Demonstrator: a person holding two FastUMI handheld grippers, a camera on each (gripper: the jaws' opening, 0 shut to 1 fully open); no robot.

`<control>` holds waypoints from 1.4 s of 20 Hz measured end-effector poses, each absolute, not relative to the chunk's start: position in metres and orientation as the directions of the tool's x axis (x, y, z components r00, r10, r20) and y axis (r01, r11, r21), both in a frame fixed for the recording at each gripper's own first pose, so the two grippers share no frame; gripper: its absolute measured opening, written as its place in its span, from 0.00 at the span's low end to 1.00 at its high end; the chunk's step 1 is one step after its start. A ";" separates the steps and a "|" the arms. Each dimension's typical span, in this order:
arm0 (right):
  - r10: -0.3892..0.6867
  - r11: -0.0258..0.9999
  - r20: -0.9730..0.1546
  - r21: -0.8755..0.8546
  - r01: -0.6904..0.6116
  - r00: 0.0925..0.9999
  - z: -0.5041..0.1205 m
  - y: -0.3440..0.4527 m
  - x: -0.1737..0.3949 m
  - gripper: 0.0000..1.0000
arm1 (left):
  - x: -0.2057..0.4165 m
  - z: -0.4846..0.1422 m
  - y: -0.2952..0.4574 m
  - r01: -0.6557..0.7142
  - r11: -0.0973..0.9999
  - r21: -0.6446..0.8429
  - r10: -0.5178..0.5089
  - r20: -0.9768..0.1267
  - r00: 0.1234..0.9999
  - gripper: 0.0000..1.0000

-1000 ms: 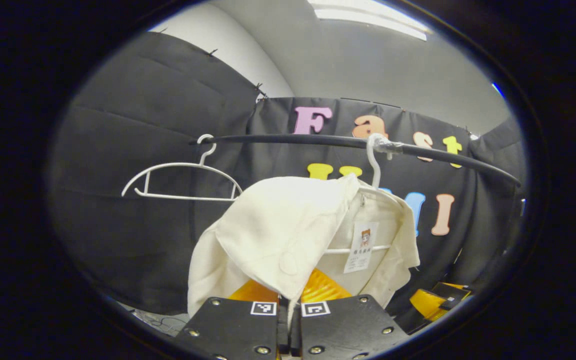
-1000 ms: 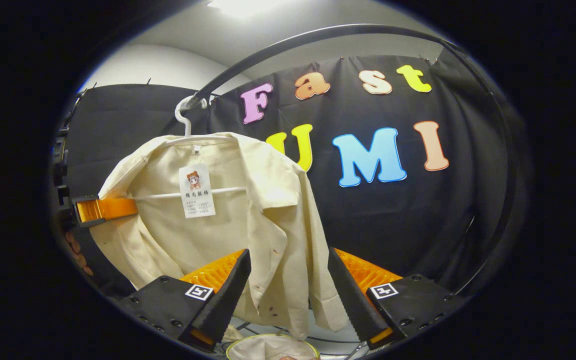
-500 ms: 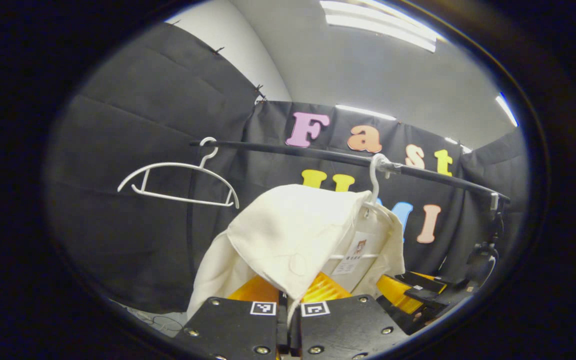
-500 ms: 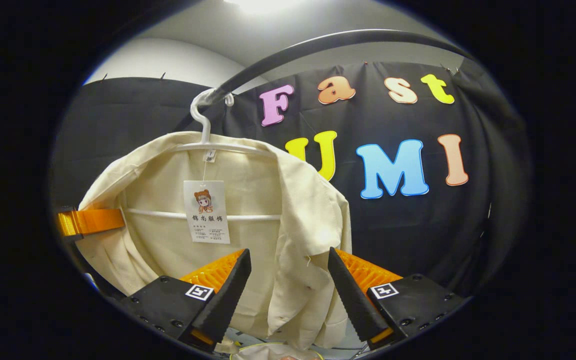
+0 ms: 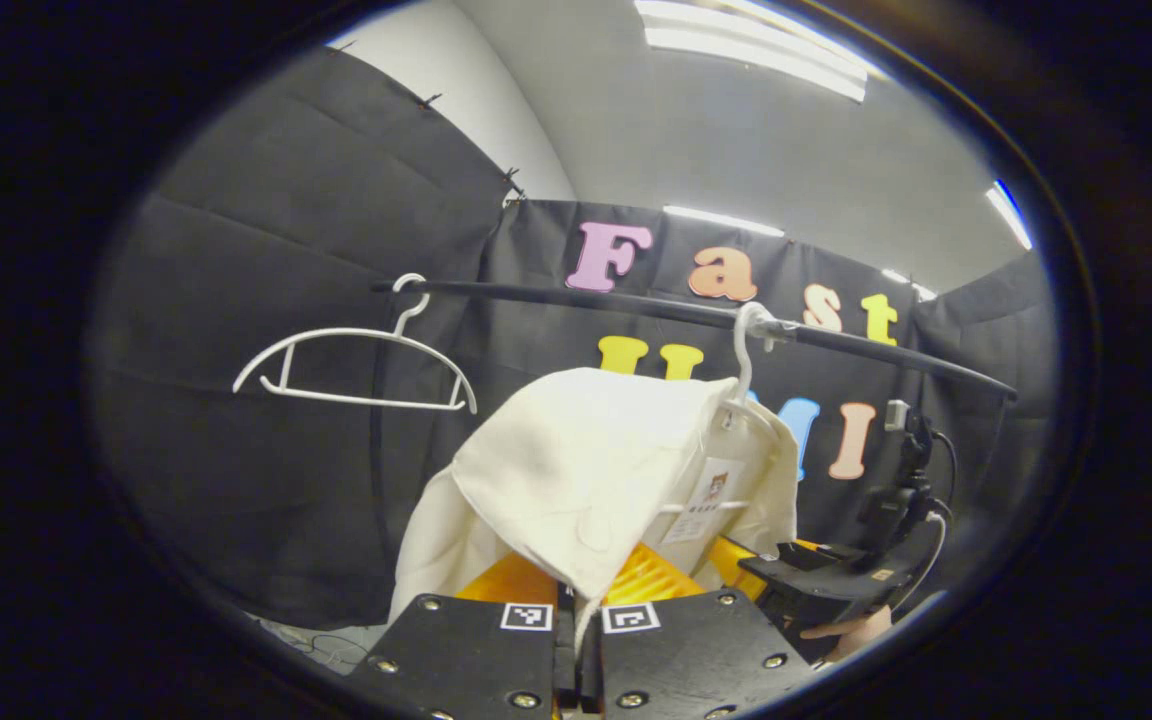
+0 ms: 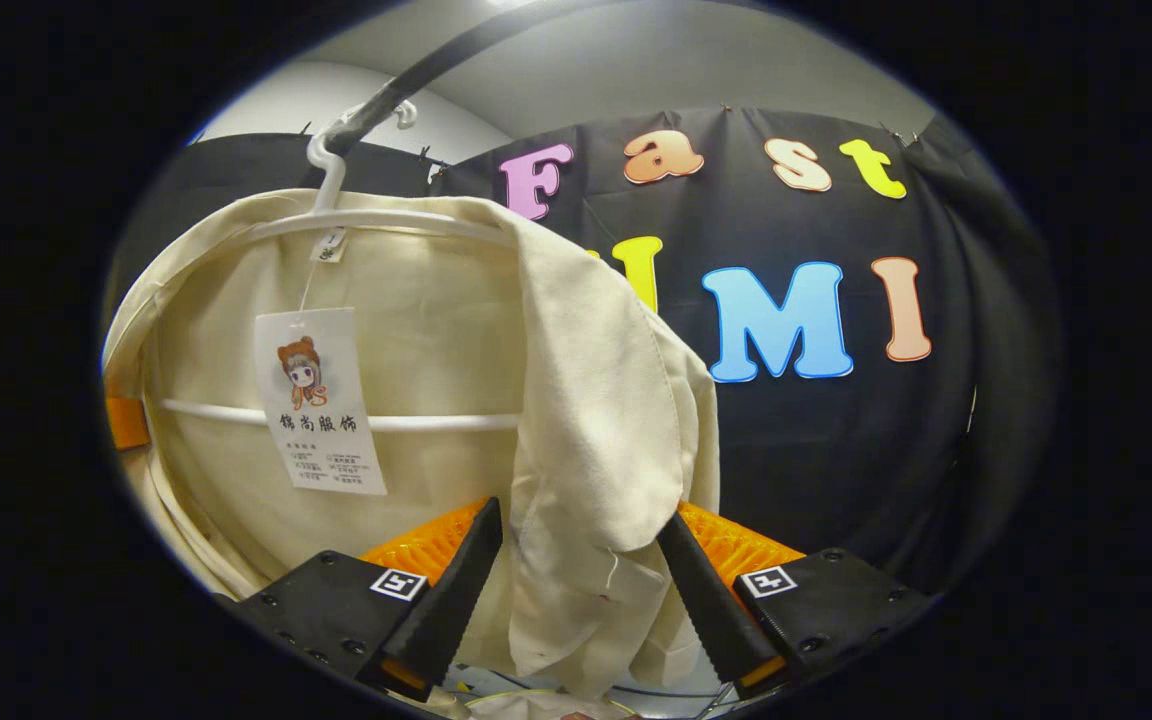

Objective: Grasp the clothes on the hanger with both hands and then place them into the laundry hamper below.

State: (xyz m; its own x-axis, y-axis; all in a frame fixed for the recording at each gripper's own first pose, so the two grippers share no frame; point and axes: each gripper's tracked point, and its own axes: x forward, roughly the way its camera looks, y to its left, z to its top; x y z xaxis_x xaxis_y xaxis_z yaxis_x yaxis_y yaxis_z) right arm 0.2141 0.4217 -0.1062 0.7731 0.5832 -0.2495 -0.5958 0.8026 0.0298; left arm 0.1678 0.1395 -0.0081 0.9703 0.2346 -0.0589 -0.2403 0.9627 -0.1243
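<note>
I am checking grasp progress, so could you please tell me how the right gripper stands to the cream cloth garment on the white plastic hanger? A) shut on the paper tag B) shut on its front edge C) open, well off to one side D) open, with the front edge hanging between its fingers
D: the right gripper is open, and the cream cloth garment on the white plastic hanger hangs its front edge between the spread fingers.
</note>
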 end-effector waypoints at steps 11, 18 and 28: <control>0.604 0.793 -0.200 0.053 -0.607 0.772 -0.098 0.409 0.237 0.12 | 0.167 -0.013 0.140 -0.260 0.958 -0.126 0.252 -0.070 0.965 0.03; 0.592 0.801 -0.101 -0.042 -0.598 0.800 -0.067 0.385 0.240 0.00 | 0.166 -0.016 0.118 -0.171 0.978 -0.121 0.157 -0.116 0.981 0.05; 0.503 0.860 0.078 -0.146 -0.489 0.861 -0.013 0.352 0.276 0.00 | 0.152 0.017 0.126 -0.107 0.987 -0.118 0.099 -0.072 0.993 0.03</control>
